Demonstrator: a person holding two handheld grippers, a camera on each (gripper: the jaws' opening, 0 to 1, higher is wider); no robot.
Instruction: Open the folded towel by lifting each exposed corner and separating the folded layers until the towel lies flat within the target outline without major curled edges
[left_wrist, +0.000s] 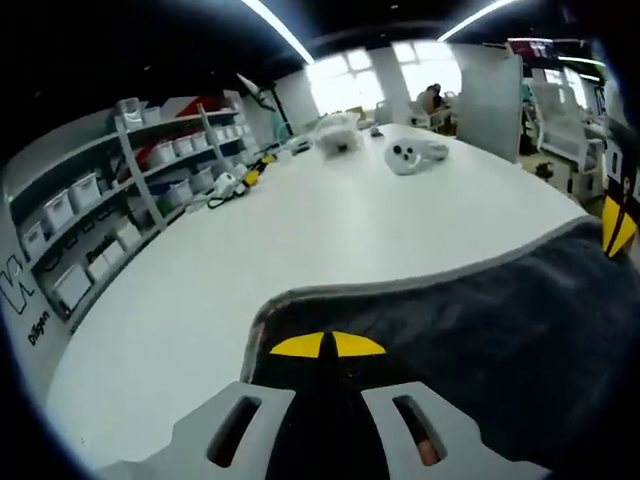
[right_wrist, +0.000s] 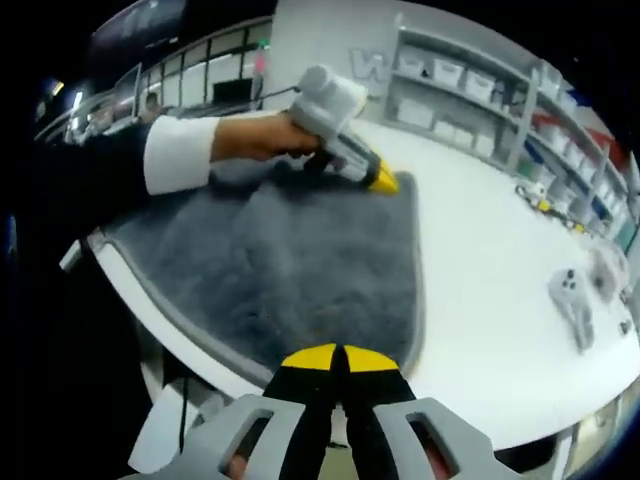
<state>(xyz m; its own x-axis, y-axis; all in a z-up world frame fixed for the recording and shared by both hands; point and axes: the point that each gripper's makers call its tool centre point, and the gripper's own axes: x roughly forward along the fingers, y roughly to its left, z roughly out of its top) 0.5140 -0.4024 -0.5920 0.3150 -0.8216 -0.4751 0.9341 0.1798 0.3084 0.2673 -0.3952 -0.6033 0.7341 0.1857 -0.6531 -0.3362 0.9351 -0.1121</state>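
In the left gripper view, the left gripper (left_wrist: 328, 345) has its jaws pressed together at the edge of the grey towel (left_wrist: 500, 320), which lies on the white table (left_wrist: 200, 290). In the right gripper view, the right gripper (right_wrist: 338, 357) is also closed, at the near edge of the towel (right_wrist: 290, 260); the left gripper (right_wrist: 383, 181) touches its far corner.
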